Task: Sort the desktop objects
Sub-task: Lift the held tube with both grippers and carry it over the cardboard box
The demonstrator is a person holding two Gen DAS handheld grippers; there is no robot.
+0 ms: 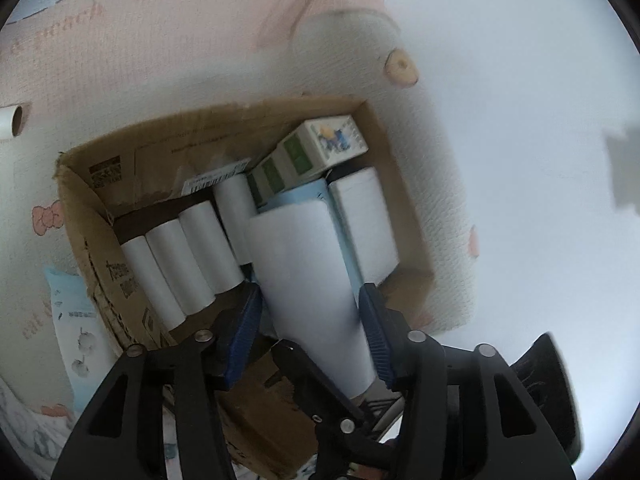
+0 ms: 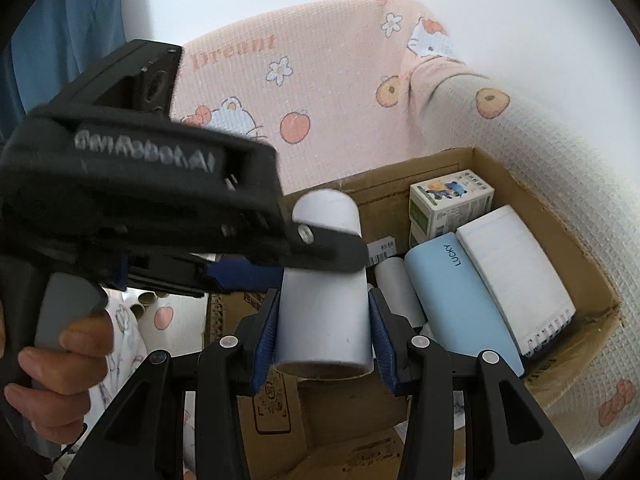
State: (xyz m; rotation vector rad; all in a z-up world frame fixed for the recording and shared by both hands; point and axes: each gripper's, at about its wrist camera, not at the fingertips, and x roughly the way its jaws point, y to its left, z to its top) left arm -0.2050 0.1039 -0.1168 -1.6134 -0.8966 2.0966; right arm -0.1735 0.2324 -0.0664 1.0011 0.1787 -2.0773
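A white tube is pinched between the blue pads of the right gripper above the near edge of the cardboard box. The left gripper is spread around the same tube, its pads apart from it. If it is released here, the tube could roll against the rolls at the box's left wall and end crooked.

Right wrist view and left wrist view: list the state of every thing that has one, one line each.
white roll: clamped, held over the box
right gripper: shut on the white roll
left gripper: open around the same roll, gap at one pad
cardboard box: open-topped, part filled
boxed rolls: lying side by side
printed carton: closed
spiral notebook: closed, lying flat
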